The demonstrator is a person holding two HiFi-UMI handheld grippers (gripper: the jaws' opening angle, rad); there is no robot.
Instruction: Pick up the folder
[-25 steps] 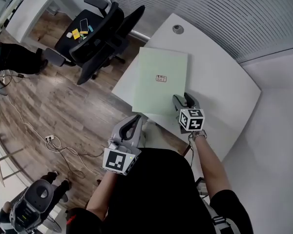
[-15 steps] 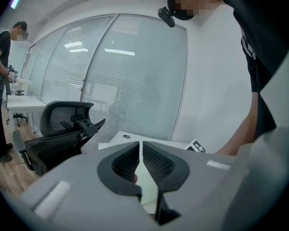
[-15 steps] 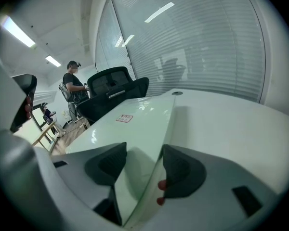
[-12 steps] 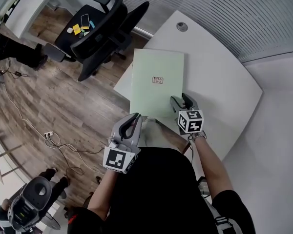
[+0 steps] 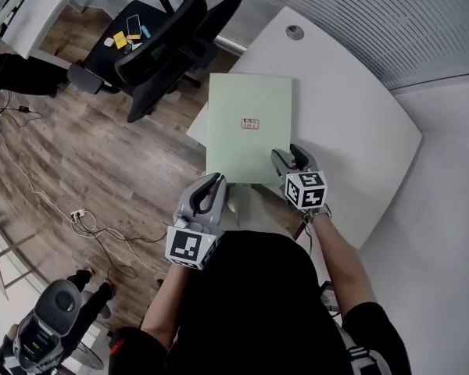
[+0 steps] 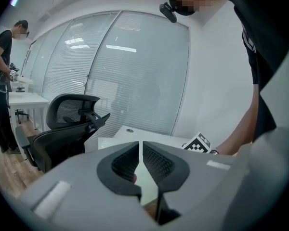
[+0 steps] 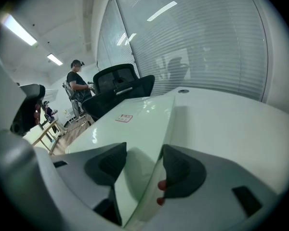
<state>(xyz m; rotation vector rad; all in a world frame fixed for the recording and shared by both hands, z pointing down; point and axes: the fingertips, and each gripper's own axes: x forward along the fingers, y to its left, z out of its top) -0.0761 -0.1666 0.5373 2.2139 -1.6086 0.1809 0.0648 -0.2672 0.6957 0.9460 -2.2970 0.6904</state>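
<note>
Lying with its long axis running straight away from the person, the pale green folder (image 5: 247, 100) rested on the white counter (image 5: 352, 123), and its near left corner jutted out past the counter's near edge. The right gripper (image 5: 288, 157) sat at the folder's near right corner, one jaw over the top face and the other beyond the right edge. As far as its own view showed, it was gripping the folder there, with the edge running up between the pads. The left gripper (image 5: 216, 181) held nothing. Its jaws were pressed together and its tips were just beside the near left corner, apparently not touching it.

So the folder lay directly ahead of both grippers, held at one corner only. A lift would probably hinge on that free near left corner — the left gripper was the nearer of the two to it. Its jaws would have to part before it could take the overhanging edge and keep the folder level.
</note>
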